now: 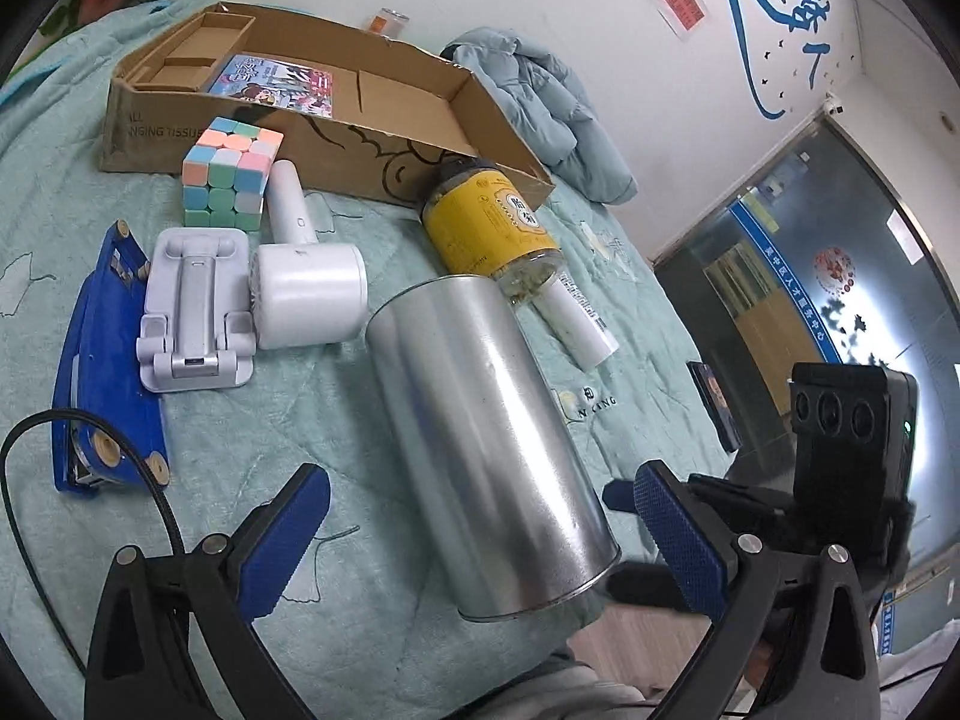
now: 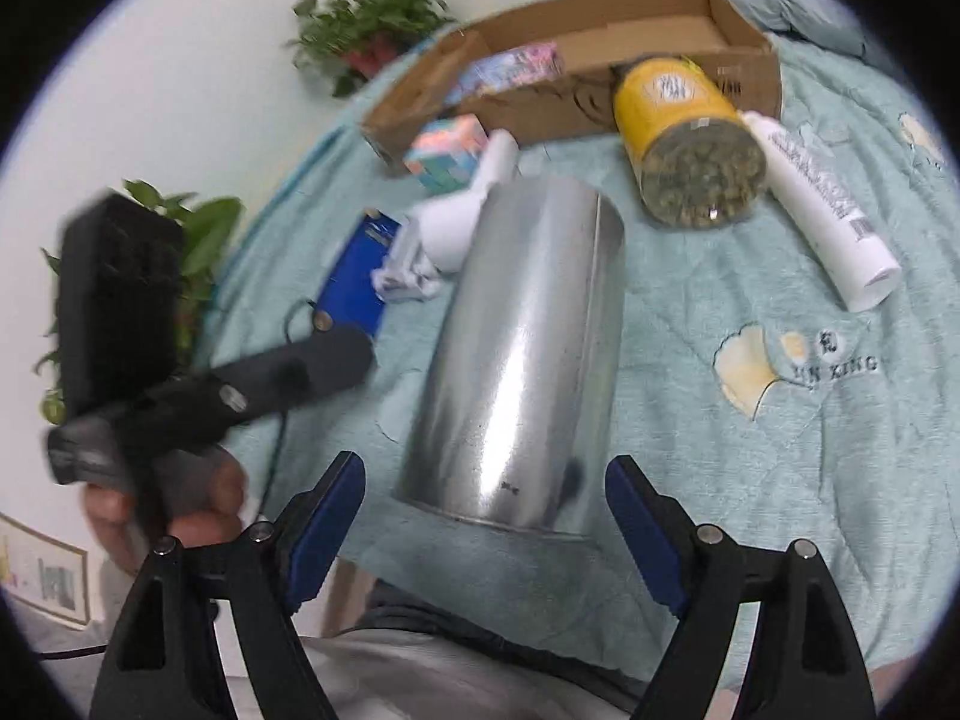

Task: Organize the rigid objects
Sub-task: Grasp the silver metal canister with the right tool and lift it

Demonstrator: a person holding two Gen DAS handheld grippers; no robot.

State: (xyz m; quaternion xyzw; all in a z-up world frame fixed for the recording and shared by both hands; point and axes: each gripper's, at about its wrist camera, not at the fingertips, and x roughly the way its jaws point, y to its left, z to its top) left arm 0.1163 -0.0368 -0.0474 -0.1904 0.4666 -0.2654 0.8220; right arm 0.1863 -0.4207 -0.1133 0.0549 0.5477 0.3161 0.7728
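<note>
From the left wrist, our left tongs (image 1: 474, 528) stand spread, empty, either side of the near end of the shiny metal cylinder tin (image 1: 486, 450) lying on its side. We judge it may roll off the near edge if nudged. The shallow cardboard tray (image 1: 420, 114) waits beyond.

From the right wrist, our right tongs (image 2: 486, 516) are likewise spread and hold nothing, the tin just ahead; both closing together could clash. The soft teal quilt (image 2: 780, 450) gives unsteady footing; potted green plants (image 2: 366, 24) line a white wall.

We count one tin (image 1: 486, 450), one jar (image 1: 486, 222), one tube (image 1: 585, 324), one cube (image 1: 231, 174), one box (image 1: 372, 150), two plants (image 2: 372, 24).
</note>
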